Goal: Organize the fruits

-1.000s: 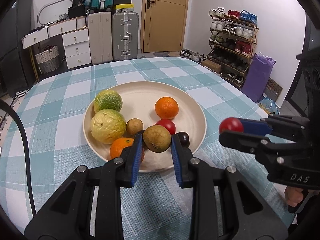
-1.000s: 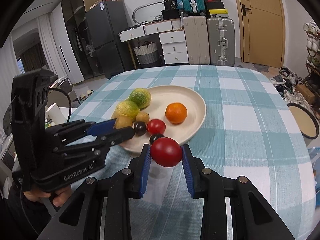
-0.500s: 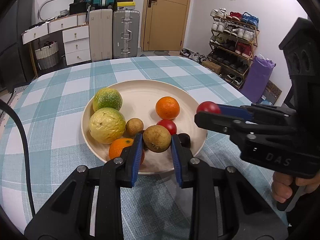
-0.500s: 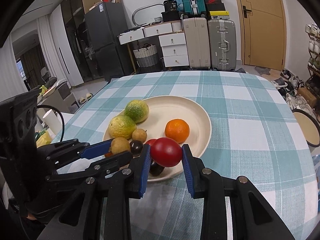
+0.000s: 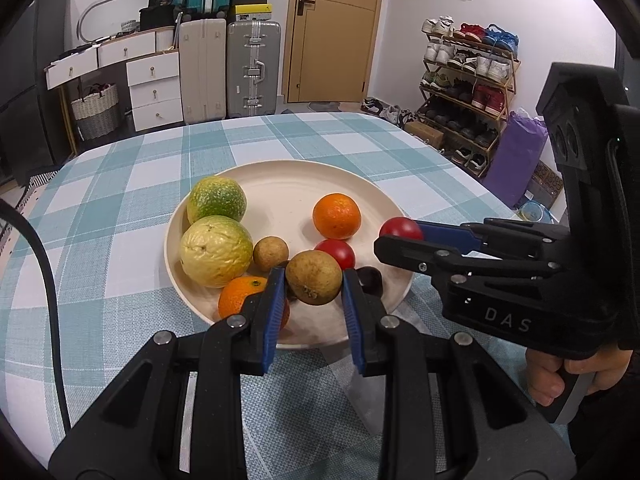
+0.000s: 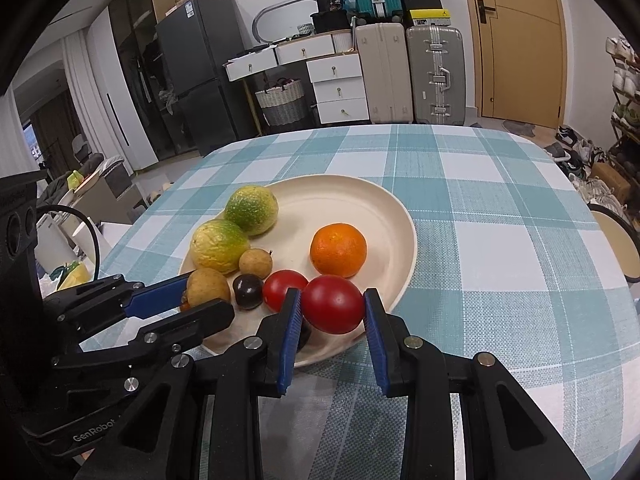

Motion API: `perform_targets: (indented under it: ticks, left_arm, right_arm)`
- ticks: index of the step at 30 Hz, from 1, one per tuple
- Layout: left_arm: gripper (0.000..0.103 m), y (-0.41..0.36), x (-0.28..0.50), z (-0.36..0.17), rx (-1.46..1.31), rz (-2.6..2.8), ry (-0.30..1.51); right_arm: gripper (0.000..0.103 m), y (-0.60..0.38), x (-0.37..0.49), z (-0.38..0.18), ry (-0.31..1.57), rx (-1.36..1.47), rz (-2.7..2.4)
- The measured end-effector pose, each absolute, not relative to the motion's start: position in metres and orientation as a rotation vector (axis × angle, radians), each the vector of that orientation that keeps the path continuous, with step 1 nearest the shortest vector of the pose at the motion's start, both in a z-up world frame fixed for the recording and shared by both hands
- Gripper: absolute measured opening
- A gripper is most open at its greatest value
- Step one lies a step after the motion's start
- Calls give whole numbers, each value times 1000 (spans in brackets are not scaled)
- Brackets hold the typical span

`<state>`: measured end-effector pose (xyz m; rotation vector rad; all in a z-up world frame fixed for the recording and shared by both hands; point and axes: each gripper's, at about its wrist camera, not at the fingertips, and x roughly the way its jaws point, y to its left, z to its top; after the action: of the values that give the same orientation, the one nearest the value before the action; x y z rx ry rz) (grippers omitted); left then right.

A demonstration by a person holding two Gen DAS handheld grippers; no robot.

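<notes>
A cream plate (image 5: pixel 360 184) (image 6: pixel 396 216) on the checked table holds two green-yellow citrus fruits (image 5: pixel 216 198) (image 5: pixel 216 250), two oranges (image 5: pixel 337 216) (image 5: pixel 236 300), a small brown fruit (image 5: pixel 271 253), a red tomato (image 5: pixel 336 251) and a dark plum (image 5: pixel 370 280). My left gripper (image 5: pixel 314 284) is shut on a brown round fruit (image 5: pixel 314 282) (image 6: pixel 208 286) above the plate's near edge. My right gripper (image 6: pixel 332 306) is shut on a red tomato (image 6: pixel 332 304) (image 5: pixel 401 229) above the plate's near right rim.
The teal-and-white checked tablecloth (image 5: pixel 120 280) covers the table around the plate. Suitcases (image 5: pixel 252 68), drawers and a shoe rack (image 5: pixel 468 80) stand beyond the far edge. A round stool (image 6: pixel 616 240) is beside the table at right.
My right gripper has carried the red tomato from beside the plate to over its near right rim. My left gripper has held still with the brown fruit.
</notes>
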<state>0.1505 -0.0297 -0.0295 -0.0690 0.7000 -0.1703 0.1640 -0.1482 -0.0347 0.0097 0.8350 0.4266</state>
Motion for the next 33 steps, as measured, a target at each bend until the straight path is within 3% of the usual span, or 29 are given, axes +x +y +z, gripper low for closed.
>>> perform_targets:
  ticks: [8,10,12,16,17,20,22,25,33]
  left_arm:
    - [26,-26,150,-29,-80,-159,695]
    - [26,-23,149,-29,-87,-154,691]
    - [31,-22,148,-29,-92,-150,687]
    - [72,-22,140,-25,-79,-120,661]
    - [76,-21,136,-23,-83,-118,643]
    - [85,-17,127,-19,-88,-98,606]
    - [86,-15,122,-16,-86,-88,589]
    - [98,-11,115,-12,-90,-68,569]
    - [102,1,80,5,-105,-52,474]
  right_arm:
    - [33,-144,159,-33,836,-15,409]
    - [38,-146,155,-29,825,-18,409]
    - [46,-150,151,-24,805,-32,396]
    - [58,-160,142,-19,786,-34,382]
    - [67,-163,139,-17,779,-33,377]
    - [84,-171,132,-15,754,-10,377]
    - [90,-176,127,-15,754,11,396]
    - [101,-177,120,-13,733,3,409]
    - [103,-174,99,-4,659,23,485]
